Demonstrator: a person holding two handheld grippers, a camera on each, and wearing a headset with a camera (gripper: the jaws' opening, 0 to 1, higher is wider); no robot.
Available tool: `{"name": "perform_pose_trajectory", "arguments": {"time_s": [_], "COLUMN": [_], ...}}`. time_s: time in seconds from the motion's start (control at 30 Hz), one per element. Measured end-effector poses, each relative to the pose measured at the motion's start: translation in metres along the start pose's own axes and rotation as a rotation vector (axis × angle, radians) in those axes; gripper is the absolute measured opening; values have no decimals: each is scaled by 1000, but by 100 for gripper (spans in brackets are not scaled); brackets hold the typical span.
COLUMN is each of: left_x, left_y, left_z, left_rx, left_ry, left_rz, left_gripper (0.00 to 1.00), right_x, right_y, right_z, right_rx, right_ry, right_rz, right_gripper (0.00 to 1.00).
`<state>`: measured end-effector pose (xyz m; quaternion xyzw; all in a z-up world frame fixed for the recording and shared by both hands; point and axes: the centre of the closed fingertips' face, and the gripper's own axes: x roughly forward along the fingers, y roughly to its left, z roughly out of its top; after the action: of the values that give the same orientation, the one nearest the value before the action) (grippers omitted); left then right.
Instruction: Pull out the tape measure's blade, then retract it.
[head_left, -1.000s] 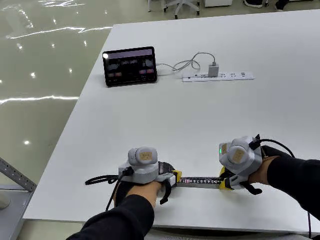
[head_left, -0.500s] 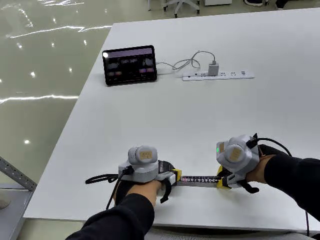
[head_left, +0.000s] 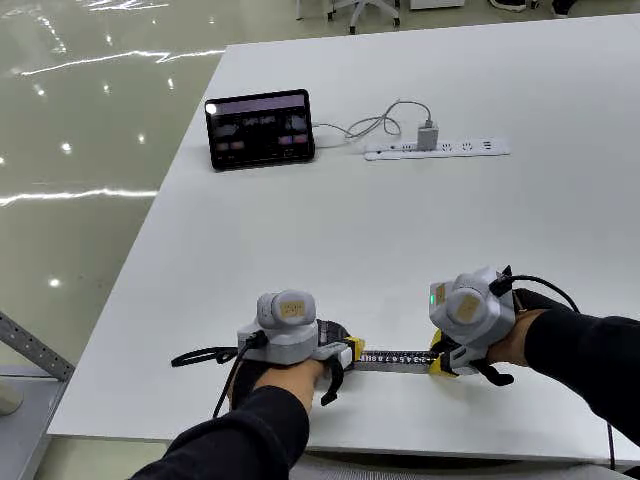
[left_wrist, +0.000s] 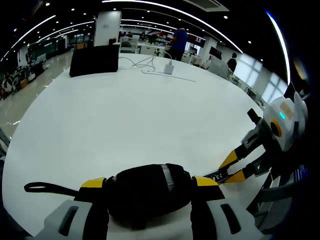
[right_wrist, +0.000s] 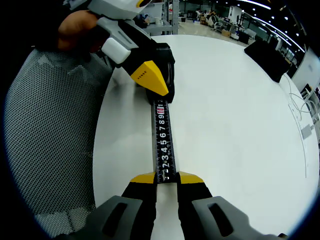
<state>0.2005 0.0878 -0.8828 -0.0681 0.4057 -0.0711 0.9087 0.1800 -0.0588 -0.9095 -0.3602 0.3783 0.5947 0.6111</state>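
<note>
1. the tape measure (left_wrist: 150, 192) lies on the white table (head_left: 400, 230), at about 6 o'clock near the front edge in the head view. its wrist strap (left_wrist: 45, 188) trails off toward 9 o'clock.
2. the left gripper (left_wrist: 150, 182) has its jaws spread wide, one yellow tip pressed on each side of the black case, clamping it.
3. the right gripper (right_wrist: 165, 177) has its jaws almost together, pinching the free end of the blade (right_wrist: 164, 137) near the lowest numbers. in the right gripper view the blade runs from the jaws at 6 o'clock to the case mouth at 12 o'clock.
4. only a short length is out, and it lies flat and straight on the table.
5. handling, as a guess: the case looks rigid, compact and fairly hefty, so the broad sides make good purchase.
6. the blade is probably thin, slick spring steel that kinks if bent sideways and is under spring pull. best held at the very tip, in line with the case mouth, and eased back rather than let snap.
</note>
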Motion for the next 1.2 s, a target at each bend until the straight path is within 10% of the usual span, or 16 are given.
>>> {"name": "perform_pose_trajectory", "arguments": {"time_s": [1.2], "left_x": [0], "left_y": [0], "left_z": [0], "left_rx": [-16], "left_ry": [4], "left_rz": [-4], "left_gripper": [62], "right_x": [6], "right_y": [1], "right_z": [15], "right_rx": [0], "right_ry": [-31], "right_rz": [-2], "right_gripper": [11]}}
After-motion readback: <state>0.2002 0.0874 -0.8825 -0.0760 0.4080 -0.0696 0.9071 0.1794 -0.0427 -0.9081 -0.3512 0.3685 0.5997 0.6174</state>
